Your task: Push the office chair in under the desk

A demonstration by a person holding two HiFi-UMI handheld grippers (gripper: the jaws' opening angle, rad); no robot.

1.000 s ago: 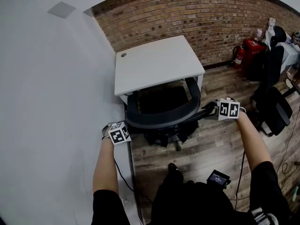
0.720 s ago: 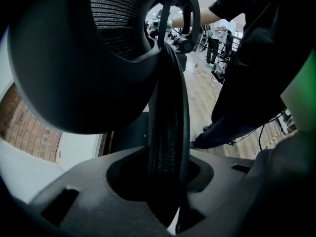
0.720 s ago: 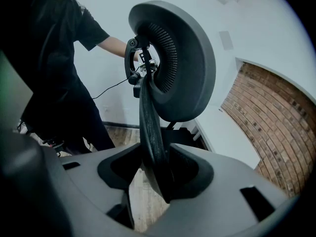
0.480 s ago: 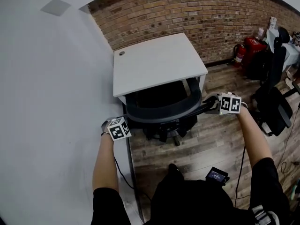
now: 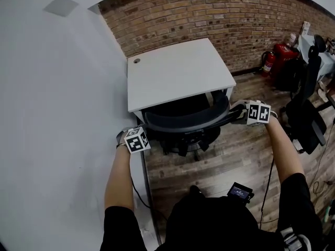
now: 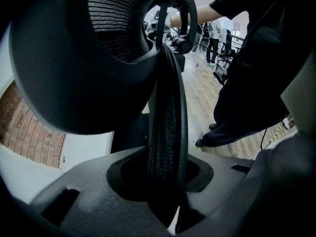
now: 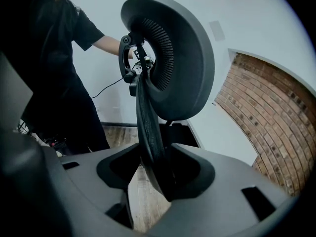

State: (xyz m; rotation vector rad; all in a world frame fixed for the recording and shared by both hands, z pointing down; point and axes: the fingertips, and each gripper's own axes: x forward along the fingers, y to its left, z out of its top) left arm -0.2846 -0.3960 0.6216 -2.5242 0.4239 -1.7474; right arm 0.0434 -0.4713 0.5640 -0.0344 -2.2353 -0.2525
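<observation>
Push step, nearly done: my left gripper [image 6: 165,181] clamps the backrest rim [image 6: 167,107] of the office chair [image 5: 183,120]; my right gripper [image 7: 158,174], jaws just opening, straddles it loosely. Seat lies under the white desk [image 5: 178,72]. Next, probably: a short shove, then release.

- The desk [image 5: 178,72] and chair back [image 5: 183,120] are viewed steeply from above in the head view.
- From opposite ends, the chair back is seen very close in both gripper views.
- That chair back is shared by all three.
</observation>
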